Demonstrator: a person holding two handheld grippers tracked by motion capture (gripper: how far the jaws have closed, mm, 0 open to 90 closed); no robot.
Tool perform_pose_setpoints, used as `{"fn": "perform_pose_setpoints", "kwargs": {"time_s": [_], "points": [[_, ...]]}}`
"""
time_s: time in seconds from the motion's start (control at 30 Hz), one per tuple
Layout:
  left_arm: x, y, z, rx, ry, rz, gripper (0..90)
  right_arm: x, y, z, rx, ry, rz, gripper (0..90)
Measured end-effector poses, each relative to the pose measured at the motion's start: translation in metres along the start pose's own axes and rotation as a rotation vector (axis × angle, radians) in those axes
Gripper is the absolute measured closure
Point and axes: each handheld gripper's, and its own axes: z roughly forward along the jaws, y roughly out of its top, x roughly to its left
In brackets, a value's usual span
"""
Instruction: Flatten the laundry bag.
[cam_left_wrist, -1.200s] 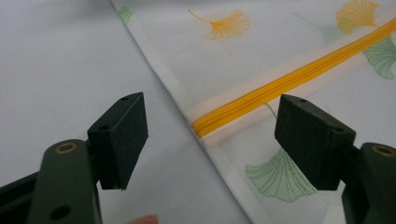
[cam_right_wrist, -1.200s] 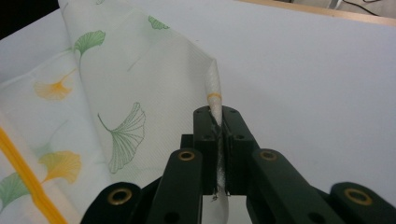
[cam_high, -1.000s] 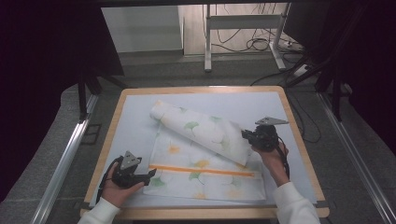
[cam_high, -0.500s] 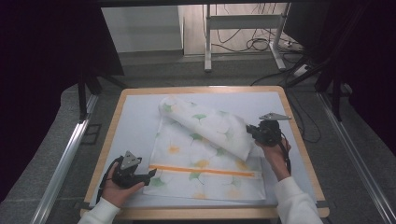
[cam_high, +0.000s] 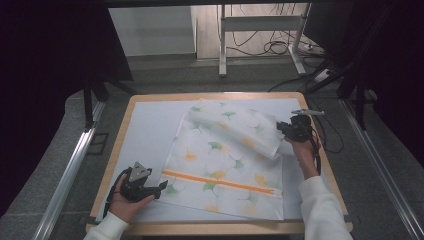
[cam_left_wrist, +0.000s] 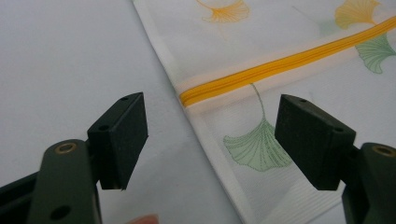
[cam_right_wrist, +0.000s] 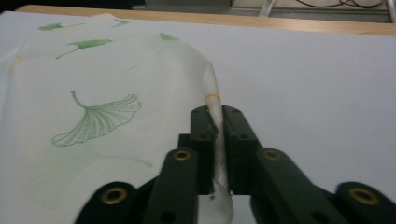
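Two grippers worked a ginkgo-print zippered cloth bag (cam_high: 220, 170) lying flat on the white mat (cam_high: 145, 130). Right gripper (cam_right_wrist: 217, 140) pinched the bag's folded-over far corner, jaws just loosening, fabric apparently still between them. Left gripper (cam_left_wrist: 210, 140) stood wide open, empty, straddling the bag's near-left edge by the orange zipper (cam_left_wrist: 280, 70).

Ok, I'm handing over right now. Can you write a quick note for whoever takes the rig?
Left gripper: open, low over the table, jaws either side of the cloth edge by the orange zipper, not gripping.
Right gripper: pinching the cloth's right edge; its jaws have just been opening, edge between them.
Done: zipper end lies flat.
Left: far part is folded over; probably spread it flat.
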Motion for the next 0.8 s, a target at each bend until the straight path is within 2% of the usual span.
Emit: {"fn": "perform_pose_setpoints", "kwargs": {"time_s": [0.03, 0.07, 0.1, 0.13, 0.17, 0.3, 0.4, 0.43, 0.47, 0.5, 0.6, 0.73, 0.8], "points": [[0.000, 0.000, 0.000, 0.000, 0.000, 0.000, 25.4, 0.000, 0.000, 0.000, 0.000, 0.000, 0.000, 73.2], [0.000, 0.000, 0.000, -0.001, 0.000, 0.001, 25.4, -0.002, 0.001, 0.002, 0.000, -0.039, 0.003, 61.4], [0.000, 0.000, 0.000, -0.002, -0.001, -0.001, 25.4, -0.007, 0.003, 0.000, -0.021, -0.079, 0.039, 47.1], [0.000, 0.000, 0.000, -0.002, -0.001, -0.001, 25.4, -0.007, 0.003, 0.000, -0.021, -0.079, 0.039, 47.1], [0.000, 0.000, 0.001, -0.003, -0.003, -0.003, 25.4, -0.007, 0.005, -0.007, -0.043, -0.097, 0.043, 41.6], [0.000, 0.000, 0.001, 0.004, -0.004, 0.001, 25.4, -0.004, 0.007, -0.020, -0.070, -0.098, 0.045, 39.2], [-0.001, 0.000, 0.001, 0.002, -0.005, 0.002, 25.4, 0.006, 0.006, -0.034, -0.081, -0.063, 0.037, 38.3], [-0.001, 0.000, 0.000, 0.005, -0.003, 0.000, 25.4, 0.015, 0.004, -0.041, -0.084, -0.043, 0.007, 38.2], [-0.001, 0.000, 0.000, 0.005, -0.003, 0.000, 25.4, 0.015, 0.004, -0.041, -0.084, -0.043, 0.007, 38.2], [0.000, -0.001, 0.001, 0.008, -0.001, -0.009, 25.4, 0.025, -0.001, -0.047, -0.065, -0.012, -0.009, 37.9], [0.002, -0.002, 0.001, 0.010, 0.003, -0.015, 25.4, 0.039, -0.009, -0.053, -0.033, 0.017, -0.047, 37.2], [0.004, -0.003, 0.000, 0.009, 0.010, -0.022, 25.1, 0.049, -0.016, -0.057, -0.014, 0.048, -0.059, 36.7], [0.006, -0.003, -0.001, 0.011, 0.019, -0.025, 24.8, 0.058, -0.025, -0.060, 0.010, 0.063, -0.083, 36.7]]}}
